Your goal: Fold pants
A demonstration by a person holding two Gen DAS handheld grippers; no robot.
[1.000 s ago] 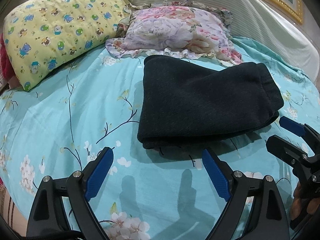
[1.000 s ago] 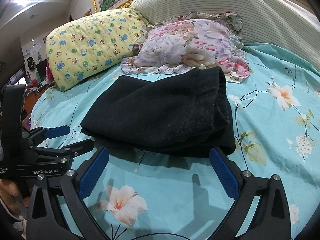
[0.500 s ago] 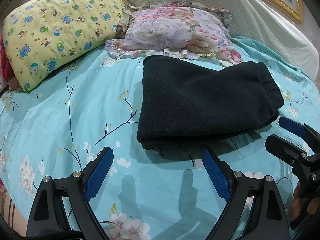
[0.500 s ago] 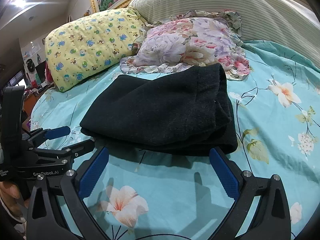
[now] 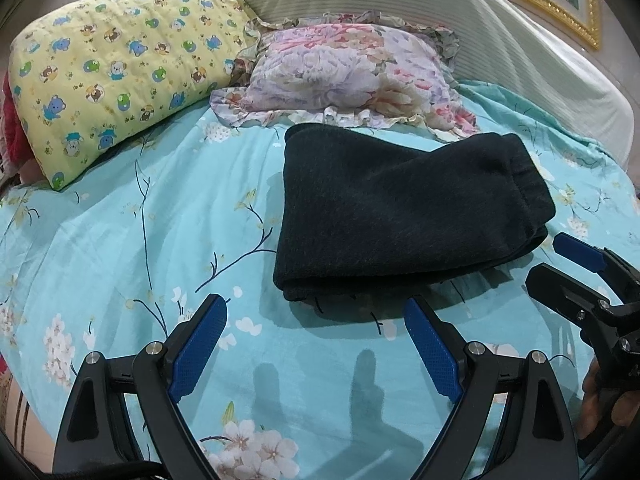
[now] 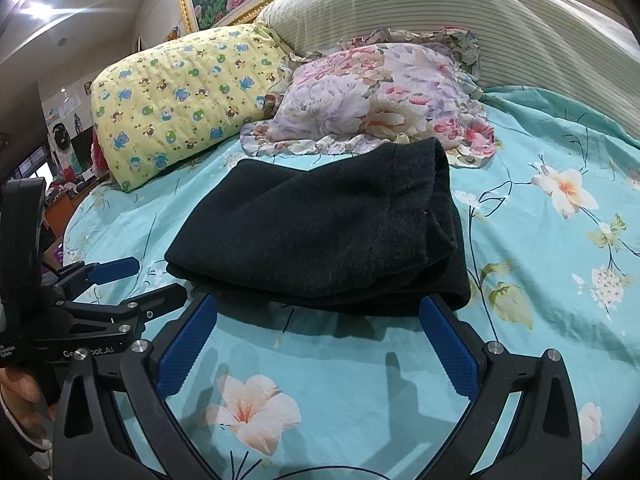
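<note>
The black pants (image 5: 404, 212) lie folded in a thick rectangular stack on the turquoise floral bedsheet (image 5: 140, 232); they also show in the right wrist view (image 6: 320, 232). My left gripper (image 5: 316, 320) is open and empty, hovering just short of the stack's near left corner. My right gripper (image 6: 318, 316) is open and empty, just short of the stack's near edge. Each gripper appears in the other's view: the right one at the right edge (image 5: 560, 260), the left one at the left edge (image 6: 144, 280), both open.
A yellow cartoon-print pillow (image 5: 120, 76) lies at the far left and a floral ruffled pillow (image 5: 352, 76) just behind the pants. A striped padded headboard (image 5: 460, 12) rises behind them. The bed's edge falls away at the left (image 6: 60, 236).
Both grippers have stayed open and drifted only slightly; the pants have not moved.
</note>
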